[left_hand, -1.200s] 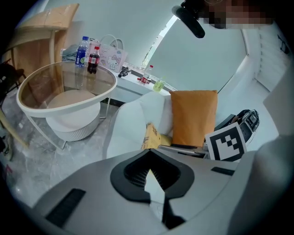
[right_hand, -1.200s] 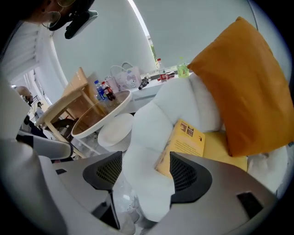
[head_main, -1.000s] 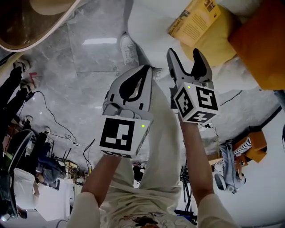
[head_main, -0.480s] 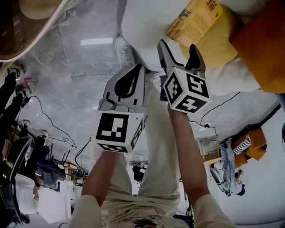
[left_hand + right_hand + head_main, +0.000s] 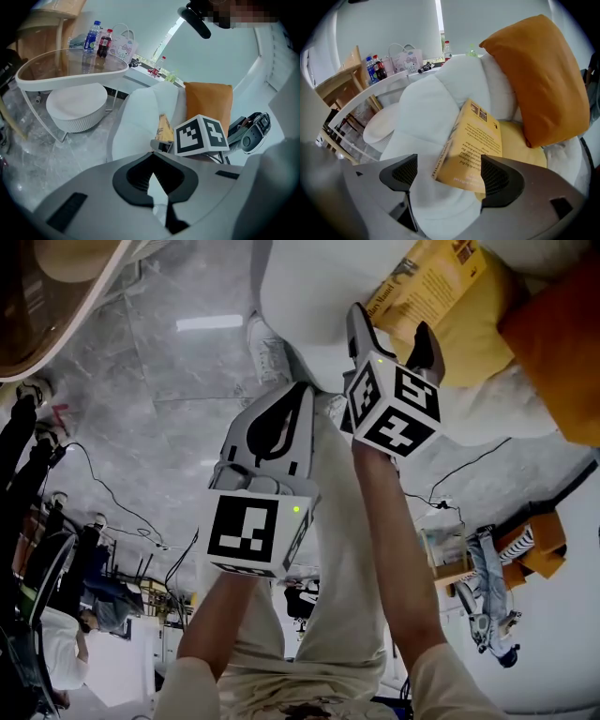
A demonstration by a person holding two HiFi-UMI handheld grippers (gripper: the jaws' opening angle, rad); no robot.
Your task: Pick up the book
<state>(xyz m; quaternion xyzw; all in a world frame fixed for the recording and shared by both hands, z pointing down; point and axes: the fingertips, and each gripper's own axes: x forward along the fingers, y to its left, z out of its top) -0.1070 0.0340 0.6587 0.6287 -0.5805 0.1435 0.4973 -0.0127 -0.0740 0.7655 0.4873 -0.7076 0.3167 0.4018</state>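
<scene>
Risk: jaw tip could shove book (image 5: pixel 473 140) off cushion (image 5: pixel 520 140). Right tongs (image 5: pixel 450 178) just opened wide, book edge between, ungripped; left tongs (image 5: pixel 152 177) shut, empty.

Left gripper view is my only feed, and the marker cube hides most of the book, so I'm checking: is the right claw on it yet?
Observer: Not yet. The right claw has just been opening. Its jaws stand wide, with a lower corner of the yellow book between them and the pads clear of it.
Operator: What is the book lying on?
Observer: Partly on a pale yellow cushion, which your view doesn't show.
</scene>
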